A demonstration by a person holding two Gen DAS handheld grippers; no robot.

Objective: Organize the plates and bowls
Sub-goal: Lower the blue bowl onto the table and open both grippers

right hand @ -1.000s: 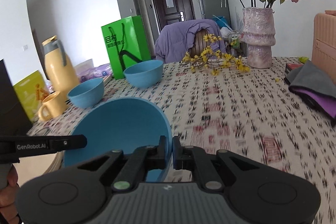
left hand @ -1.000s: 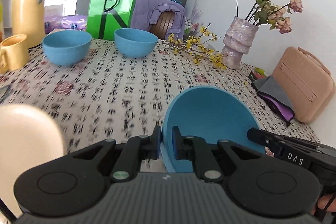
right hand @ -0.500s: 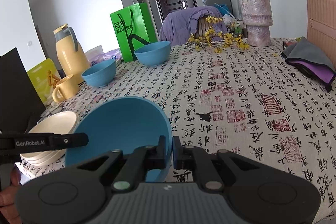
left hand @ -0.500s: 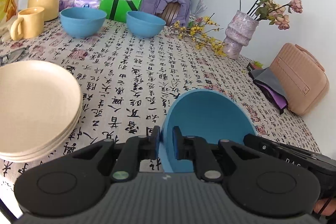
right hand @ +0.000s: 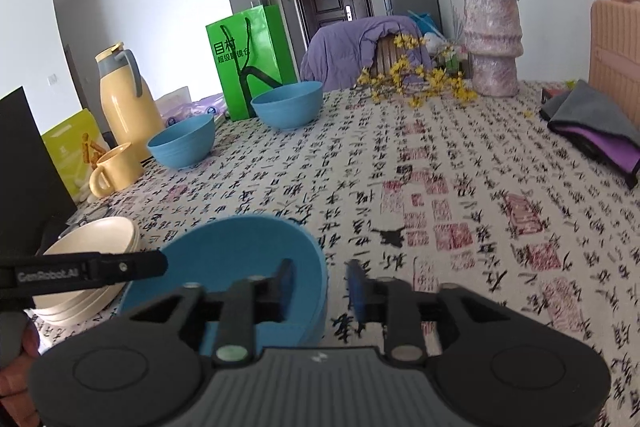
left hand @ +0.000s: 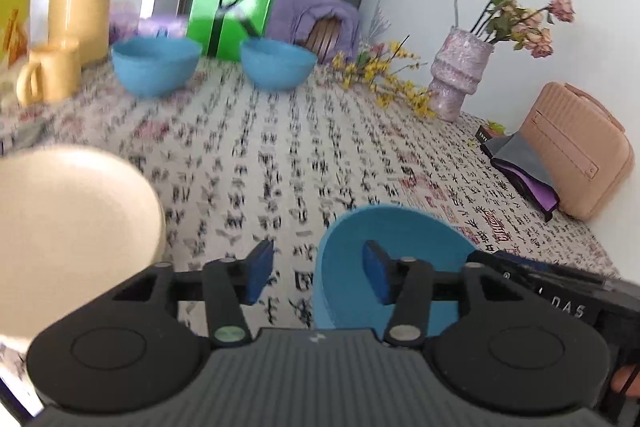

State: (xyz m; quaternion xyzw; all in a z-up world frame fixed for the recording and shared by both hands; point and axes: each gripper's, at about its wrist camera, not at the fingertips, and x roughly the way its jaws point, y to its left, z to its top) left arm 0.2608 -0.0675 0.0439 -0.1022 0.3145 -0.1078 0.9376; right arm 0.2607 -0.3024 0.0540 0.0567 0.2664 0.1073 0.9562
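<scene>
Left wrist view: my left gripper and right gripper, jaws just opening, straddle the near blue bowl unclamped, releasing it beside the cream plates.

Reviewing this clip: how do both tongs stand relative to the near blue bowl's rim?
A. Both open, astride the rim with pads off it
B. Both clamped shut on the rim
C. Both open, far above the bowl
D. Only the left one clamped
A: the left tongs and the right tongs have just been opening; each straddles the rim of the near blue bowl, gaps showing beside the pads.
</scene>
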